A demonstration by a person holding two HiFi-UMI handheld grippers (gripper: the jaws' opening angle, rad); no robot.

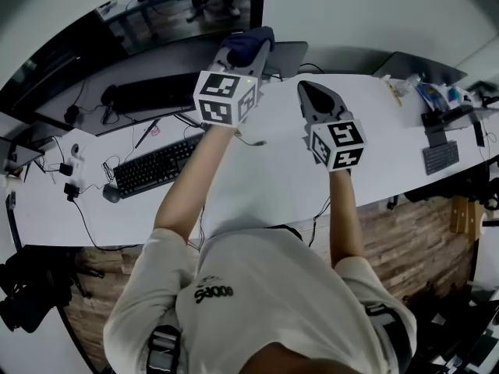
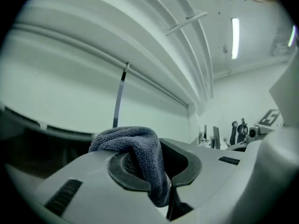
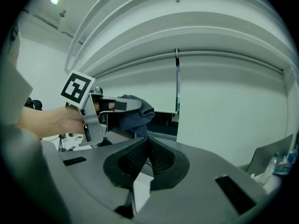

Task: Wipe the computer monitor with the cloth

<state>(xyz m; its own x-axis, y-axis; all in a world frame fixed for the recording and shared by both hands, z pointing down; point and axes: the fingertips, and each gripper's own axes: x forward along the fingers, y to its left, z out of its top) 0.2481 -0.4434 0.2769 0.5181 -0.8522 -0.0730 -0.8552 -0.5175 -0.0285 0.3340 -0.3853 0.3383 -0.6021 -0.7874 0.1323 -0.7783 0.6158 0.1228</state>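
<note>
A dark blue cloth (image 1: 249,42) is pinched in my left gripper (image 1: 248,51), which is shut on it and raised over the far edge of the white desk (image 1: 265,181). In the left gripper view the cloth (image 2: 140,146) drapes over the jaws, with a dark panel (image 2: 39,148) low at the left that may be the monitor. From the right gripper view, the cloth (image 3: 136,113) hangs just in front of a dark screen strip (image 3: 164,119). My right gripper (image 1: 316,98) is shut and holds nothing, to the right of the left one; its pads (image 3: 159,158) meet.
A black keyboard (image 1: 156,166) and mouse (image 1: 111,193) lie at the desk's left with cables. A second keyboard (image 1: 152,92) sits on the grey desk behind. A grey slab (image 1: 409,65) and small clutter (image 1: 440,100) occupy the far right. A white wall rises ahead.
</note>
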